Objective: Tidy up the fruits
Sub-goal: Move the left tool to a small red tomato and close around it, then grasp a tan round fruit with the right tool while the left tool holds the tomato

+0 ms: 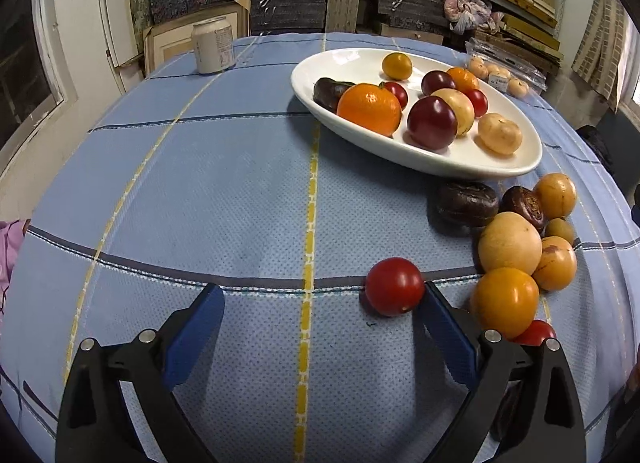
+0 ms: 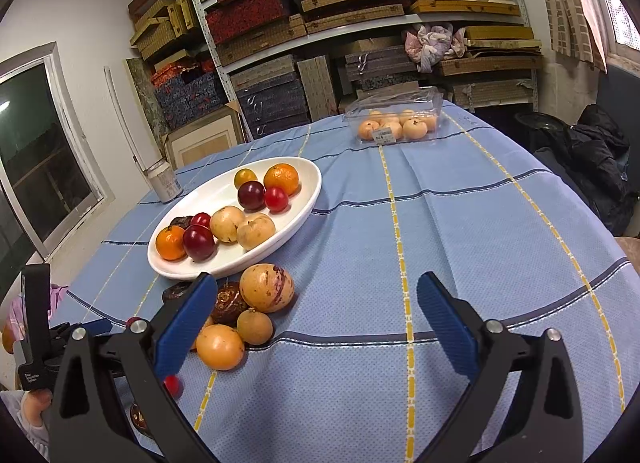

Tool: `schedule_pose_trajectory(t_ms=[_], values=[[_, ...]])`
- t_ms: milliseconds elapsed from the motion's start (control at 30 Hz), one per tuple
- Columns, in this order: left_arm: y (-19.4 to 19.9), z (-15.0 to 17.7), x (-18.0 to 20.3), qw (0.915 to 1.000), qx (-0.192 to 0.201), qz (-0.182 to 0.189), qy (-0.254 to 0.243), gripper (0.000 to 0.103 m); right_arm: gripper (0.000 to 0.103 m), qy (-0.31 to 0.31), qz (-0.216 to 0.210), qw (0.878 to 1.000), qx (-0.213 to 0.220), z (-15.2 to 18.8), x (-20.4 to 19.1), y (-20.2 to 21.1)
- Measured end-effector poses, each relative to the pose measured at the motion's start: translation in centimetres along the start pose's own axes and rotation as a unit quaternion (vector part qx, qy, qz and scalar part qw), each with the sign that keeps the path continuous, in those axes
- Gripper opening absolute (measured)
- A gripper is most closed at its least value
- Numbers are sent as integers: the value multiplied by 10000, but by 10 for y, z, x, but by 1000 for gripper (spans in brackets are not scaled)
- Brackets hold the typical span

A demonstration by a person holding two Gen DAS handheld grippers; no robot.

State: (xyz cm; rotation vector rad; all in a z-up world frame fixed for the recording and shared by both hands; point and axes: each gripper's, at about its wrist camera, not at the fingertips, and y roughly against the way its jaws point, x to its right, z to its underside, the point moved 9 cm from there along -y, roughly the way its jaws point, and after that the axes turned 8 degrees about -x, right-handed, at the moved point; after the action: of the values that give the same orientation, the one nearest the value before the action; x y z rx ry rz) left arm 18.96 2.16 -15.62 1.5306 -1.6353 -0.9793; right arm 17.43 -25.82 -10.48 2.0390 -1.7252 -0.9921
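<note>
A white oval plate [image 1: 500,167] holds several fruits: an orange [image 1: 370,108], dark red plums, small tomatoes and pale yellow fruits. It also shows in the right wrist view [image 2: 308,199]. Loose fruits lie on the blue cloth by the plate's near end: a red tomato [image 1: 394,286], a yellow-orange fruit [image 1: 505,301], a pale round fruit [image 1: 509,243] and dark wrinkled ones [image 1: 466,203]. My left gripper [image 1: 320,305] is open, its right finger touching the red tomato. My right gripper [image 2: 318,297] is open and empty above the cloth, right of the loose pile [image 2: 266,288].
A white can [image 1: 213,45] stands at the far left of the table. A clear plastic box of pale fruits [image 2: 394,123] sits at the far edge. Shelves of boxes stand behind. A dark jacket [image 2: 596,159] lies off the table's right side.
</note>
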Motion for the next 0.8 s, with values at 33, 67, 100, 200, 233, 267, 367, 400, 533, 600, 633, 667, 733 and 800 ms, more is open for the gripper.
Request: schedule_pose_trajectory(t_ms=[33, 67, 100, 200, 233, 267, 367, 400, 533, 600, 633, 667, 733, 800], values=[[2, -1, 0, 10000, 47, -9, -15, 98, 98, -7, 5, 10000, -5, 0, 1, 0], [7, -3, 0, 9998, 174, -8, -16, 98, 98, 4, 9, 10000, -16, 0, 0, 0], [12, -6, 0, 9994, 333, -9, -17, 98, 98, 13, 8, 10000, -25, 1, 0, -2], [24, -11, 1, 9979, 648, -10, -72, 89, 98, 24, 10, 10000, -36, 2, -1, -3], [23, -10, 4, 9979, 626, 66, -133, 88, 98, 19, 4, 10000, -33, 2, -1, -2], [22, -10, 8, 9980, 590, 124, -183, 86, 98, 19, 2, 10000, -33, 2, -1, -2], [22, -8, 16, 9974, 562, 303, -344, 74, 98, 29, 5, 10000, -47, 2, -2, -3], [22, -7, 20, 9971, 549, 327, -415, 72, 98, 37, 2, 10000, -53, 3, -2, -3], [17, -4, 26, 9963, 470, 519, -505, 66, 98, 56, 0, 10000, -74, 4, -2, -4], [14, -4, 30, 9957, 373, 664, -530, 50, 98, 63, 1, 9999, -86, 4, -2, -4], [12, -3, 31, 9953, 321, 726, -546, 44, 98, 65, 0, 9999, -88, 4, -3, -4], [9, -2, 33, 9951, 243, 780, -565, 38, 98, 67, -3, 9999, -88, 4, -2, -5], [8, -3, 35, 9946, 237, 834, -570, 35, 98, 68, -3, 9999, -91, 4, -3, -5], [7, -3, 38, 9939, 226, 905, -595, 34, 98, 90, -17, 9999, -125, 5, -4, -6]])
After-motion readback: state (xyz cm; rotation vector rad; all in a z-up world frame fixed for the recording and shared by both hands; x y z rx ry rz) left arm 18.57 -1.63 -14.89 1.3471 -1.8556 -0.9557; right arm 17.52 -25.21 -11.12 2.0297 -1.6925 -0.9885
